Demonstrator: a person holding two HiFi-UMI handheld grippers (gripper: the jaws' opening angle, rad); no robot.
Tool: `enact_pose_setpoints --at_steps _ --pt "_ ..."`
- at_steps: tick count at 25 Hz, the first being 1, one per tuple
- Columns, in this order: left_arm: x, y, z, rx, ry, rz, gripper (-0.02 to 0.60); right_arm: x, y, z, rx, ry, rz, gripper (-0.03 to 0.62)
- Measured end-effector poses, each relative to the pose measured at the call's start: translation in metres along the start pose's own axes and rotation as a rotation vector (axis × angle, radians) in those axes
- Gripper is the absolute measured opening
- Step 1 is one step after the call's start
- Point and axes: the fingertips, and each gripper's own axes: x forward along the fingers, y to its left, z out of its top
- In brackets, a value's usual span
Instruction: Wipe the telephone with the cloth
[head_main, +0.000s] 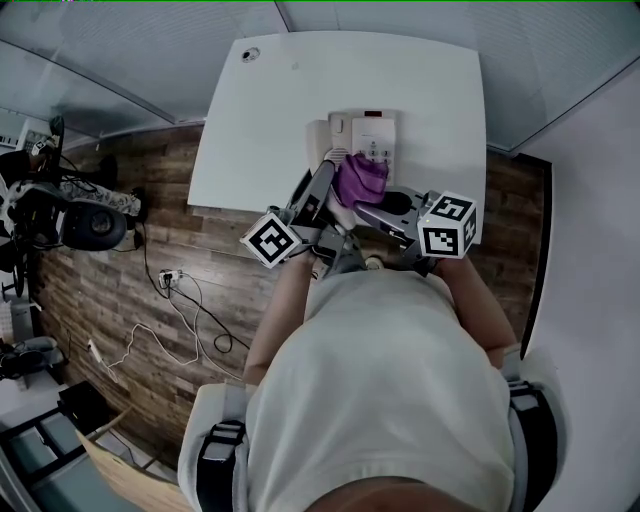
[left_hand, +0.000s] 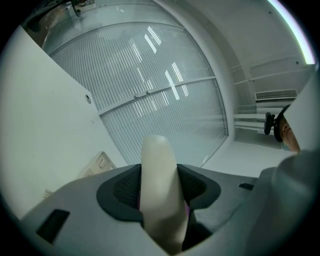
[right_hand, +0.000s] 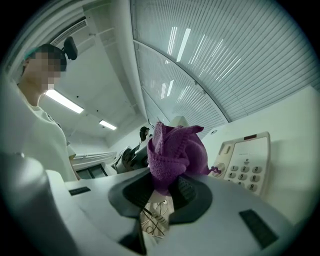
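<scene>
Telephone (head_main: 372, 132): cream desk set with keypad. The base lies flat on the white table (head_main: 260, 120), toward its far edge.

Handset (left_hand: 159, 190): off the base and clamped upright between the jaws of the left gripper (left_hand: 160, 189). Both pads press its sides, and its rounded end rises clear above them. In the left gripper view the base shows low to the left, just beyond the jaws.

Cloth (right_hand: 175, 150): purple and bunched. It is pinched at its lower end in the closed jaws of the right gripper (right_hand: 167, 187), with the loose part standing up above them. In the head view the cloth (head_main: 360, 178) sits over the near edge of the base, just beside the tip of the left gripper (head_main: 328, 168). Whether it touches the handset cannot be told.

In the right gripper view the keypad lies to the right of the cloth, unobstructed.

Surroundings:
- a round hole (head_main: 249, 54) at the table's far left corner
- a ribbed wall panel (left_hand: 150, 90) behind the table
- a wood-plank floor (head_main: 110, 290) to the left, with loose cables (head_main: 170, 290) on it
</scene>
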Motion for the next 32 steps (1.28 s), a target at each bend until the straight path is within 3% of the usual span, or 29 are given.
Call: enact_pose_setpoints --at_steps 16,20,25,32 --pt "0.004 0.004 0.017 0.021 -0.026 0.012 0.225 -0.007 -0.002 -0.019 0.004 0.062 -0.028 0.089" --pt "0.004 0.011 0.014 0.062 0.009 0.054 0.225 -0.016 -0.011 -0.009 -0.006 0.016 -0.096 0.089" --pt "0.008 0.018 0.012 0.188 0.076 0.102 0.225 -0.027 -0.025 0.012 -0.037 -0.067 -0.201 0.089" --pt "0.019 0.038 -0.004 0.235 0.157 0.173 0.225 -0.035 -0.049 0.029 -0.038 -0.152 -0.305 0.089"
